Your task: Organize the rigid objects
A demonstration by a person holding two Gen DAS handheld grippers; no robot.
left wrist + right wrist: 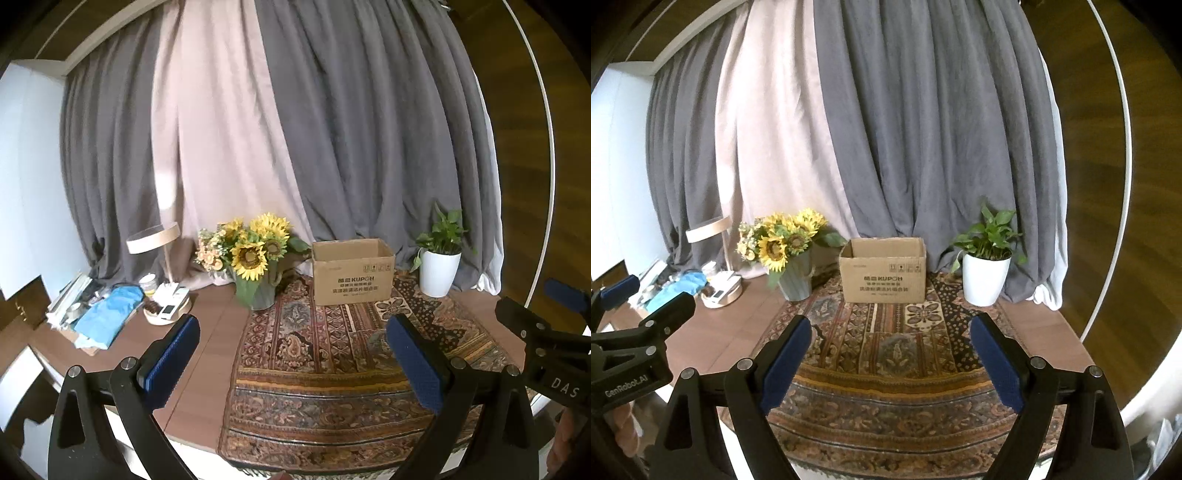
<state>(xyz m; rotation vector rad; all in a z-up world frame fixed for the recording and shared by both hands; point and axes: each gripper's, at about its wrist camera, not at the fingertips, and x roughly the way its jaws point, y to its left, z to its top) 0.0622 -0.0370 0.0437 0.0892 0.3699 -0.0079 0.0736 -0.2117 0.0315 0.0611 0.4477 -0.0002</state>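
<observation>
Left of the cardboard box (352, 273) lies desk clutter (110, 310) round a lamp (155, 240), probably the light, stiff items to gather; a sunflower vase (255, 288) stands just beside the box; the box looks stiff, open-topped, best gripped at its rim; right of it stands a white plant pot (439, 273); left gripper (291, 354) and right gripper (890, 354) hang wide apart, empty.

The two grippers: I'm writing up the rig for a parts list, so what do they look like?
Both match. The left gripper and right gripper have matte black angular frames with silver round bolt heads. Their fingers carry blue textured pads. White lettering marks the bodies: "GenRobot.AI" on the left one's side, "DAS" on the right one's. No cables or sleeves show.
</observation>
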